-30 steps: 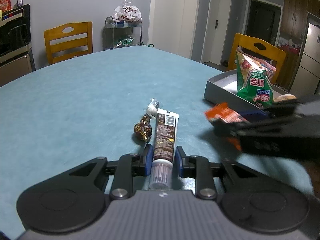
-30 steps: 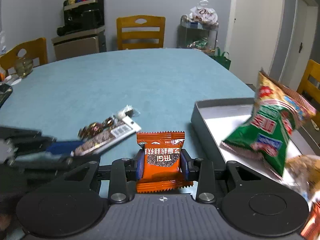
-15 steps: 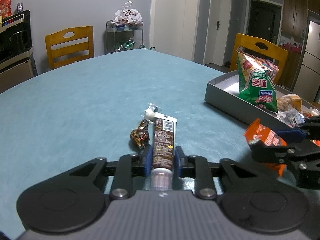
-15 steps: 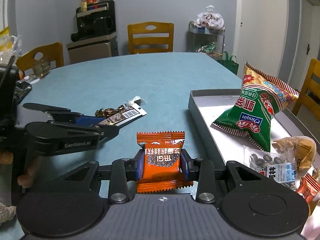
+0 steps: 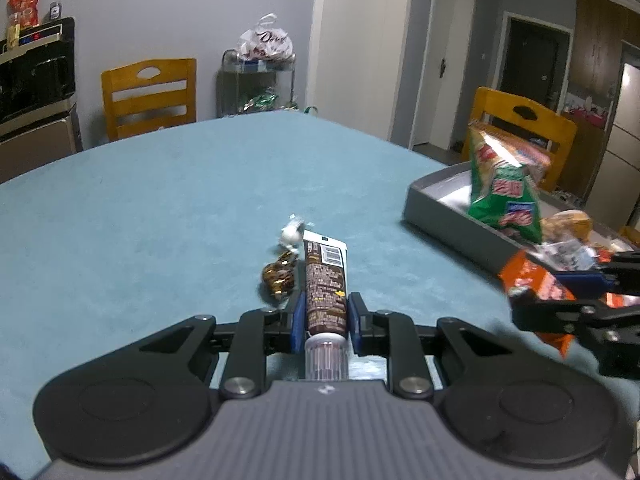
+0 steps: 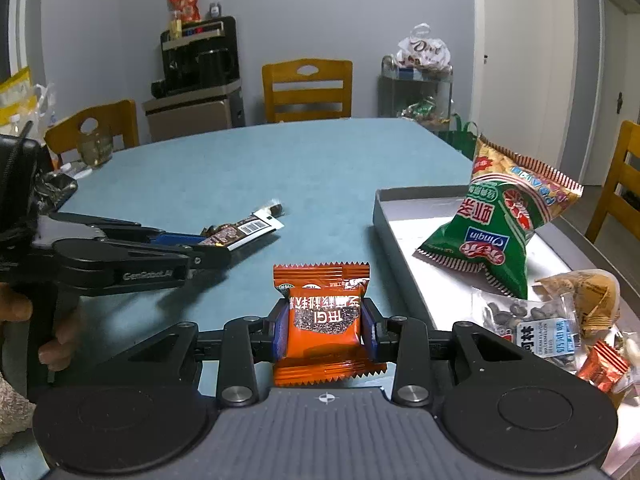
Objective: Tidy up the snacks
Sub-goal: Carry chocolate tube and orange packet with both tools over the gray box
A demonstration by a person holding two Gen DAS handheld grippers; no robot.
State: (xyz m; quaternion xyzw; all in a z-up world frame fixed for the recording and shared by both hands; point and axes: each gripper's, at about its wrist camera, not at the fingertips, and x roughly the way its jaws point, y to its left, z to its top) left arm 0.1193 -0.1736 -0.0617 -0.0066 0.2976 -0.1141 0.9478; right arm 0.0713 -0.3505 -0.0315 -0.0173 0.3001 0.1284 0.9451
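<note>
My left gripper [image 5: 325, 320] is shut on a long brown snack stick [image 5: 324, 284] and holds it over the blue table. My right gripper [image 6: 326, 326] is shut on an orange snack packet [image 6: 322, 320], held above the table left of the grey tray [image 6: 404, 276]. In the left wrist view the orange packet [image 5: 532, 284] hangs near the tray's front wall [image 5: 452, 224]. The tray holds a green chip bag [image 6: 504, 224], a seed packet [image 6: 532, 328] and several small snacks. A gold-brown candy [image 5: 278, 276] and a white candy [image 5: 291, 234] lie on the table.
Wooden chairs [image 6: 308, 90] stand around the blue table [image 6: 280, 168]. A black appliance on a cabinet [image 6: 196, 80] and a wire rack with a bag [image 6: 420, 80] stand by the far wall. A glass [image 6: 94, 148] sits at the table's left edge.
My right gripper has carried the orange packet to the right, toward the tray. My left gripper keeps its hold on the brown stick and has barely shifted.
</note>
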